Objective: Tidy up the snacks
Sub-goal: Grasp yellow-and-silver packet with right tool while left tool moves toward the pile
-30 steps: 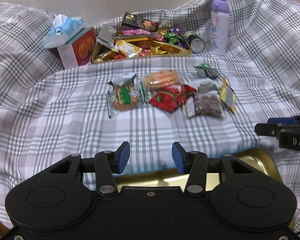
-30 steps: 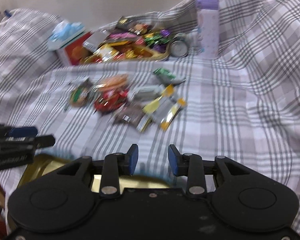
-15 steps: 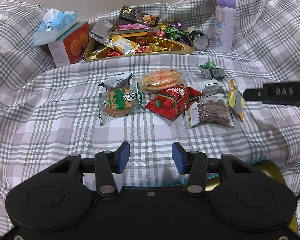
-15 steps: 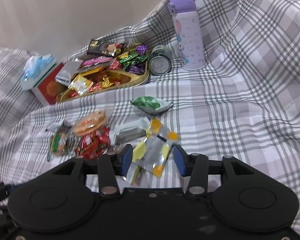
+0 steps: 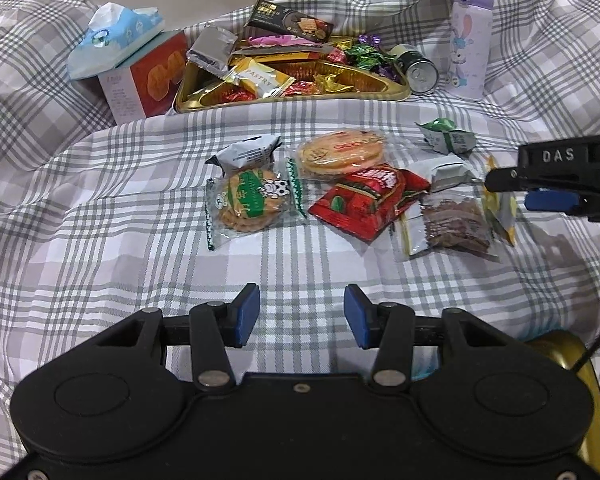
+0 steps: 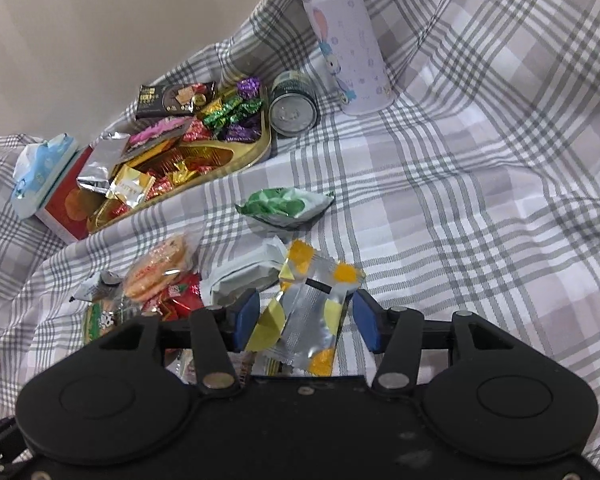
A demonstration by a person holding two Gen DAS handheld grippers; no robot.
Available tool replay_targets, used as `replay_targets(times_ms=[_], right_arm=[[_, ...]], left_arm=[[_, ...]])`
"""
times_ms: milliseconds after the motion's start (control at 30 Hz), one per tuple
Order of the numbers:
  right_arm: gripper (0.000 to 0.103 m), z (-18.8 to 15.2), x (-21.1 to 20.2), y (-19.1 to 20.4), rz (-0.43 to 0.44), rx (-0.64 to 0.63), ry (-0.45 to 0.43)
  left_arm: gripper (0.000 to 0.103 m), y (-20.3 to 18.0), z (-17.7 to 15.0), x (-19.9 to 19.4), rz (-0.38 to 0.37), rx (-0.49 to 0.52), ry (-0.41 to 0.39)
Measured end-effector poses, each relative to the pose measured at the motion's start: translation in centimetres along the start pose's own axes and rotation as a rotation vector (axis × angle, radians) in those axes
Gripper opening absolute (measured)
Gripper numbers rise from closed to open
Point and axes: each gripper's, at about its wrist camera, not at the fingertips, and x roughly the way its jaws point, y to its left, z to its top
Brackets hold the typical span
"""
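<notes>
- Under the right gripper, the lower end of the yellow-and-silver packet is cut off by the black body; a gold tin at 4 o'clock in the left wrist view is mostly hidden.
- Packet: crinkled silver foil with yellow and orange patches, lying flat on the plaid cloth.
- Right jaws: spread wide, 1 blue pad on each side of the packet; contact cannot be told.
- Left gripper: jaws wide, nothing between them, bare cloth beneath.
- Loose snacks lie at 12 o'clock of the left gripper: green biscuit pack, red pouch, brown-strip pack.
- Gold tray of sweets sits further off at 12 o'clock.
</notes>
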Motion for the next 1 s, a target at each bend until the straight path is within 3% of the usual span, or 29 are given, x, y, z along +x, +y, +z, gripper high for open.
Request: replay_targets(times_ms=[233, 600, 1000], right_arm=[[0.055, -0.3, 1.3, -0.2, -0.008, 0.014, 0.032], [0.054, -0.2, 2.2, 0.6, -0.048, -0.081, -0.005], [0.044, -1.3, 1.9, 0.9, -0.078, -0.205, -0.035]], left_arm=[[0.054, 0.9, 0.4, 0.8, 0.003, -0.037, 0.008], [0.054, 1.6, 1.4, 0.8, 0.022, -0.040, -0.016], [0.054, 2.3, 3.4, 0.8, 0.044, -0.027, -0.088]])
